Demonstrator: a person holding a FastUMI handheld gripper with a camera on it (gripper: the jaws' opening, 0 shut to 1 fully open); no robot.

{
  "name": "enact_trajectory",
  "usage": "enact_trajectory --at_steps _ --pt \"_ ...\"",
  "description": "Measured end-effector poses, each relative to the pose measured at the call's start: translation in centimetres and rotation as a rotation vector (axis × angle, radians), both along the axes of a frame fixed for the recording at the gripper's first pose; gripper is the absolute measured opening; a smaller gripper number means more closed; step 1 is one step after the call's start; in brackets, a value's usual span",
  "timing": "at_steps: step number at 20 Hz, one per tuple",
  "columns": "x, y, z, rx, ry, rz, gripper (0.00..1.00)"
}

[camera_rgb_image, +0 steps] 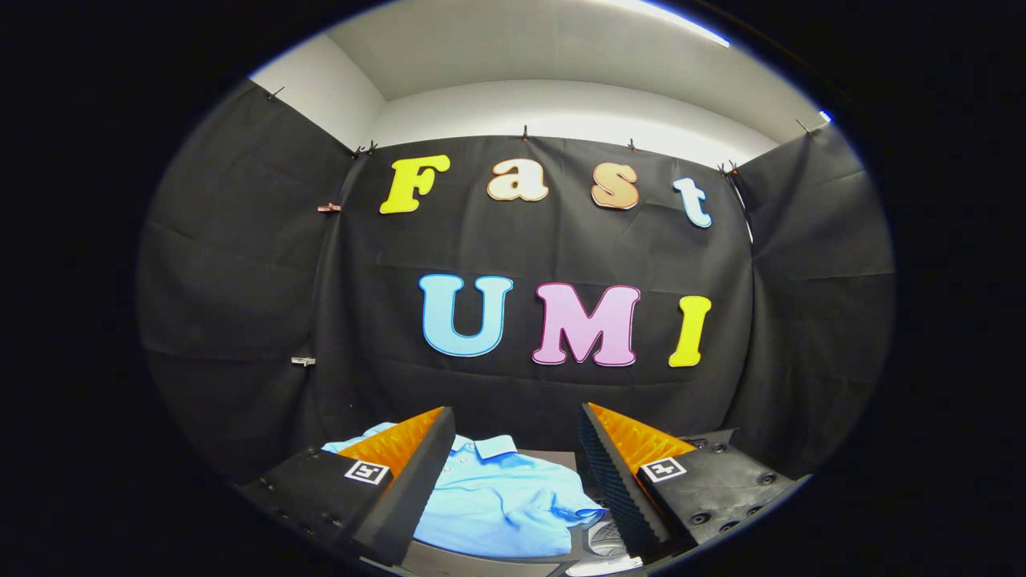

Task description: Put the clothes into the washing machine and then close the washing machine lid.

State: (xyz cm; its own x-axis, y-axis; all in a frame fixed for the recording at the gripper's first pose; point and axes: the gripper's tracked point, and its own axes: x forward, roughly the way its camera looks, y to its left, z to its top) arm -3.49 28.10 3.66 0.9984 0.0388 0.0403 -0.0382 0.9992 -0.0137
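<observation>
A light blue polo shirt (497, 501) lies folded on a dark surface (553, 458), collar toward the booth's back wall. My gripper (517, 417) hovers above it, open, with a wide gap between the two fingers. The shirt shows through that gap and under the left finger (417, 473). Nothing is held. A pale grey and white object (605, 538) peeks out just beside the right finger (621, 481), below the shirt's sleeve; I cannot tell what it is.
Black cloth walls close the booth at the back and on both sides, close behind the shirt. A white wall and ceiling rise above the cloth.
</observation>
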Motion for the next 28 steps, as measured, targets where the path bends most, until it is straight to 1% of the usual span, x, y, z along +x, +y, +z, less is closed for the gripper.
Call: enact_trajectory --at_steps 9,12,15,19,21,25,28 --pt "1.1 2.1 -1.6 0.005 0.055 0.023 0.98" --pt "2.0 3.3 -1.3 0.000 0.049 0.036 0.98" --pt "3.3 5.7 -2.5 -0.015 0.087 0.070 0.98" --pt "5.4 9.4 -6.4 -0.017 0.227 0.124 0.98" --pt "6.8 10.7 -8.4 -0.029 0.303 0.132 0.98" --pt "10.1 12.5 -13.3 -0.016 0.475 0.114 0.98" --pt "12.0 12.9 -17.1 -0.014 0.611 0.084 0.99"
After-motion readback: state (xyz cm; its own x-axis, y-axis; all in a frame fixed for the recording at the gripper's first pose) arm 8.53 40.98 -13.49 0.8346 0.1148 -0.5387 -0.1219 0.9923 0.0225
